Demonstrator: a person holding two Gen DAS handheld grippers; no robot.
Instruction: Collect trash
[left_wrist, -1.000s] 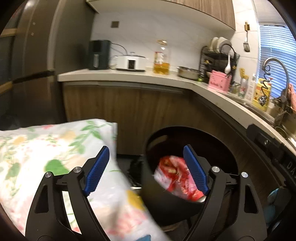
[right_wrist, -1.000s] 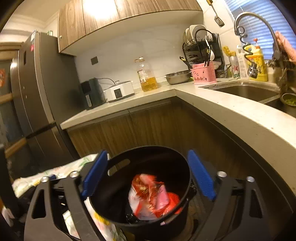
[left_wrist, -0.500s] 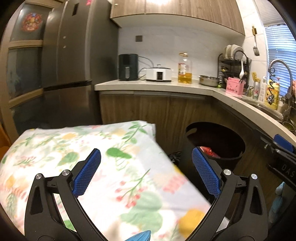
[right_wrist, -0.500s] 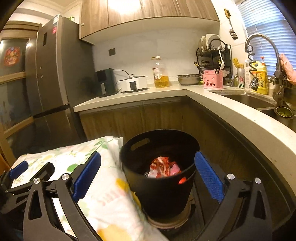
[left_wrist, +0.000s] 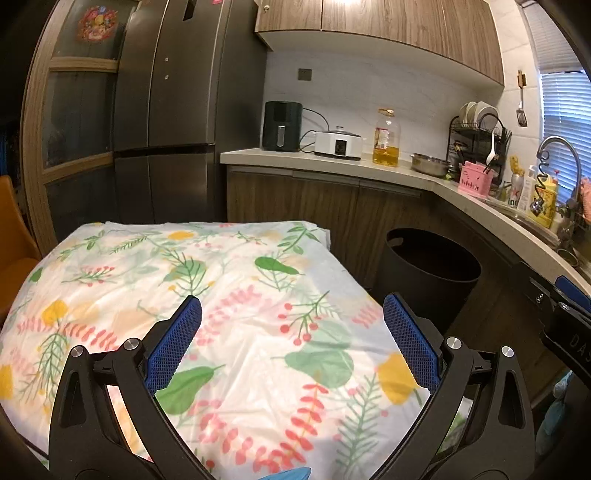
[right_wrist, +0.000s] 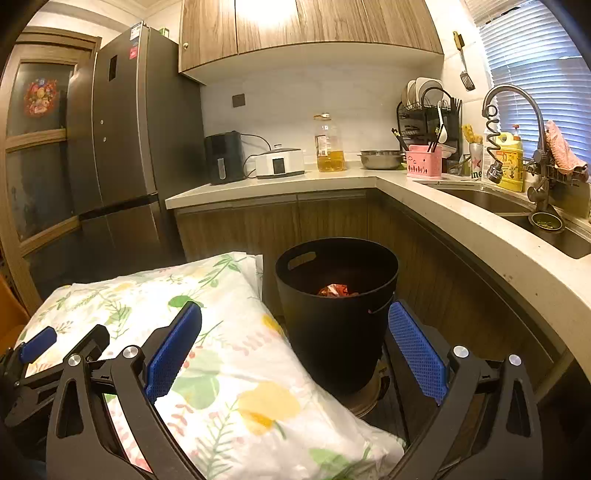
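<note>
A black round trash bin stands on the floor against the wooden cabinets, with a red snack wrapper inside it. In the left wrist view the bin is at the right and its contents are hidden. My left gripper is open and empty above a table with a floral cloth. My right gripper is open and empty, in front of the bin. The left gripper also shows in the right wrist view at the far left.
A light countertop curves along the right with a sink, faucet and dish rack. An air fryer, a cooker and an oil bottle stand at the back. A tall dark fridge is at the left.
Both grippers have pulled back and up from the bin, staying open. The bin looks smaller and farther, and more of the floral table has come into view.
</note>
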